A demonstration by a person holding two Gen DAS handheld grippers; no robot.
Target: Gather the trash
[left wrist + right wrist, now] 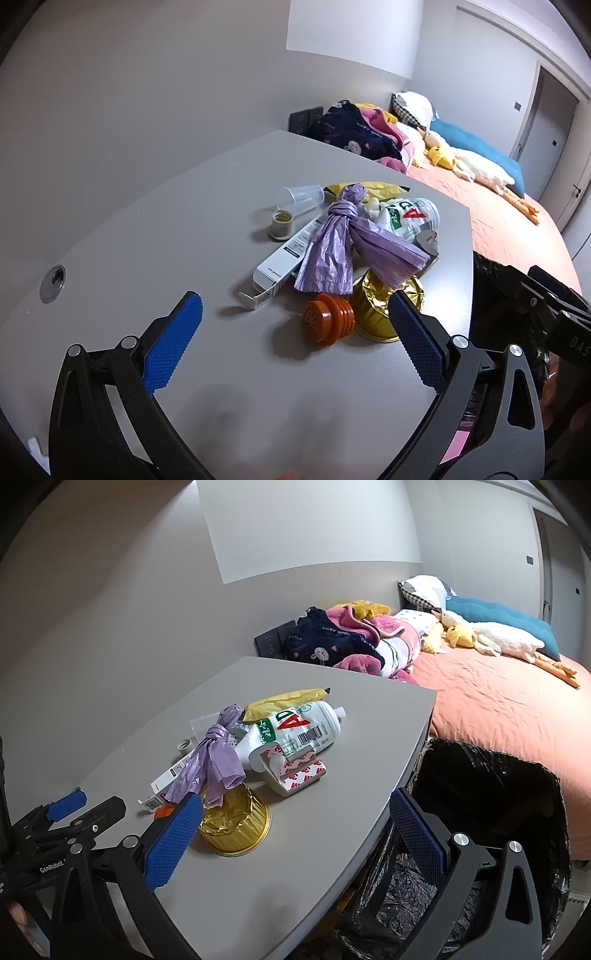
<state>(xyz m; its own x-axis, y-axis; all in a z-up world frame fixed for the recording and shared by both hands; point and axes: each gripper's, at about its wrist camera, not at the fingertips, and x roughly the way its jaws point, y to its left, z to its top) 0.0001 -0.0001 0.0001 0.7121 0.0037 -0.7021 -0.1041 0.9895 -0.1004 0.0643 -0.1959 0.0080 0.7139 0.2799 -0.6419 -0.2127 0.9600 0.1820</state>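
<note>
1. Trash pile sits mid-bench, nearer the far-right corner: knotted purple bag (334, 242) draped over a long white carton (286, 254), w/ a white bottle (295, 729) & yellow wrapper (284, 700) behind.
2. Gold foil cup (384, 310) lies at the pile's near edge; orange ribbed cap (327, 323) rests just beside it on its left.
3. Clear plastic cup (301, 199) lies tipped over at the pile's far-left; a grey threaded ring (281, 223) is just in front of it.
4. We hold the left claw (295, 317) wide, nothing between its blue pads, just short of the orange cap & above the bench (147, 240).
5. We hold the right claw (295, 812) wide too, nothing gripped; left pad in front of the gold cup, right pad past the bench edge.
6. Black-lined bin (491, 812) stands right beside the bench.
7. Bed (498, 701) w/ orange cover lies beyond, plush duck (495, 637) & heaped clothes (343, 642) on it.
</note>
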